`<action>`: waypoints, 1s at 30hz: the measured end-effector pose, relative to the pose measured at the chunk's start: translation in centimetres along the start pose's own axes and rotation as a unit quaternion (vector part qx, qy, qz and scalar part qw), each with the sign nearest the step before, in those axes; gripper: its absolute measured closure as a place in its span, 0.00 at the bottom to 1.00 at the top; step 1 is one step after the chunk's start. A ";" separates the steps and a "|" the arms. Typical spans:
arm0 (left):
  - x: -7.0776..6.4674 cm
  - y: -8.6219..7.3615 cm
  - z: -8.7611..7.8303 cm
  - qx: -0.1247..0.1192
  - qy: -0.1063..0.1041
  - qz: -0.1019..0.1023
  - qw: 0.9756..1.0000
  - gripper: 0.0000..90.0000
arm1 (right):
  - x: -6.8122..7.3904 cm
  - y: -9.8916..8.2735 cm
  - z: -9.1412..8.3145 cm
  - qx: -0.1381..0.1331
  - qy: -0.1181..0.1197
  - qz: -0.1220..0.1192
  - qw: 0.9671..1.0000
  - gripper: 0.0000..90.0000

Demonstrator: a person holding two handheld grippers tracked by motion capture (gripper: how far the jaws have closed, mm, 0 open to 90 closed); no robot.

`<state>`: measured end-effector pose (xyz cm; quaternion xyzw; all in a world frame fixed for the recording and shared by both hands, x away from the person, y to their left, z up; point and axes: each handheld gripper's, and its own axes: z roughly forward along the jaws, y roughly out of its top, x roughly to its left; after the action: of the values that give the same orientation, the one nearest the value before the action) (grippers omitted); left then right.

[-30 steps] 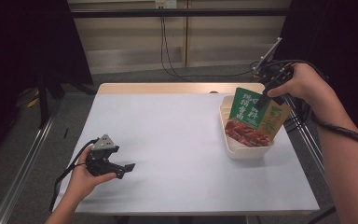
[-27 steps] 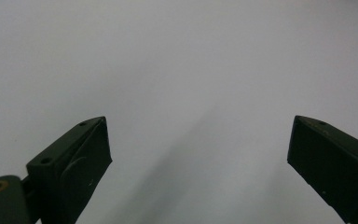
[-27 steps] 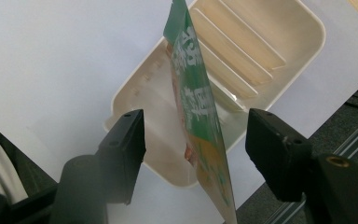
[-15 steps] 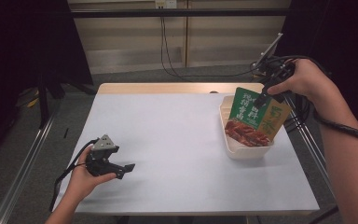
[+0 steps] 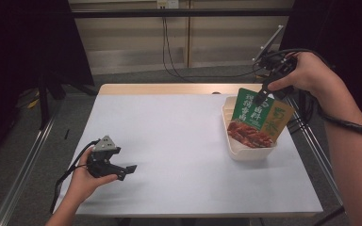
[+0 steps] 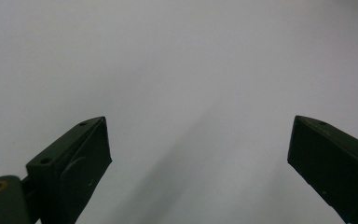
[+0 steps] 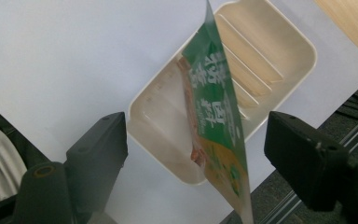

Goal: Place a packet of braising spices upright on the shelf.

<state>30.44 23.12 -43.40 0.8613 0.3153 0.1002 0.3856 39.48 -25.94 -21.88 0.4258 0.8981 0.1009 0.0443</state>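
- Two hand-held grippers are at work; nearest, the left gripper rests low on the pale grey table, jaws spread over bare tabletop, holding nothing.
- Farther off, at the table's right edge, the flat green-and-yellow food pouch stands on edge in the cream plastic tray, leaning against its far rim.
- The right gripper hovers just above the pouch's top edge; its jaws have just been opening and now stand wide apart, the pouch between them but untouched.
- Compared with a second ago, that hand sits slightly higher, so the pouch looks released and the placing step seems done.
- Beyond the table lie grey floor, trailing black cables and a beige wall panel.
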 end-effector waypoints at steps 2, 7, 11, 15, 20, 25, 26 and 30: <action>0.0 0.0 0.0 0.002 0.000 -0.001 1.000 0.06 | 0.4 0.3 -0.1 0.001 0.001 -0.005 1.000 0.24; 0.0 0.0 0.0 0.001 0.000 -0.001 1.000 0.06 | 1.3 1.0 -0.2 -0.007 0.007 -0.017 1.000 0.23; 0.0 0.0 -0.1 -0.001 0.000 -0.001 1.000 0.06 | 2.1 1.7 0.2 -0.008 0.016 -0.023 1.000 0.21; -0.1 0.0 0.0 0.001 0.000 -0.002 1.000 0.06 | 2.9 2.2 0.8 -0.013 0.023 -0.039 0.999 0.20; -0.1 0.0 0.0 -0.004 0.001 -0.002 1.000 0.06 | 3.8 2.7 1.9 -0.013 0.035 -0.057 0.998 0.20; -0.1 0.0 0.0 -0.004 0.002 -0.002 1.000 0.06 | 4.5 2.9 3.1 -0.011 0.043 -0.068 0.997 0.20; -0.1 0.0 0.0 -0.003 0.001 -0.001 1.000 0.06 | 4.6 2.9 3.3 -0.012 0.042 -0.073 0.996 0.19; -0.1 0.0 0.0 -0.003 0.000 0.000 1.000 0.06 | 4.9 2.9 4.2 -0.014 0.049 -0.078 0.996 0.19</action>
<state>30.36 23.03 -43.45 0.8603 0.3151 0.1006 0.3880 39.24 -19.72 -25.26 0.3480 0.9283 0.1304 0.0143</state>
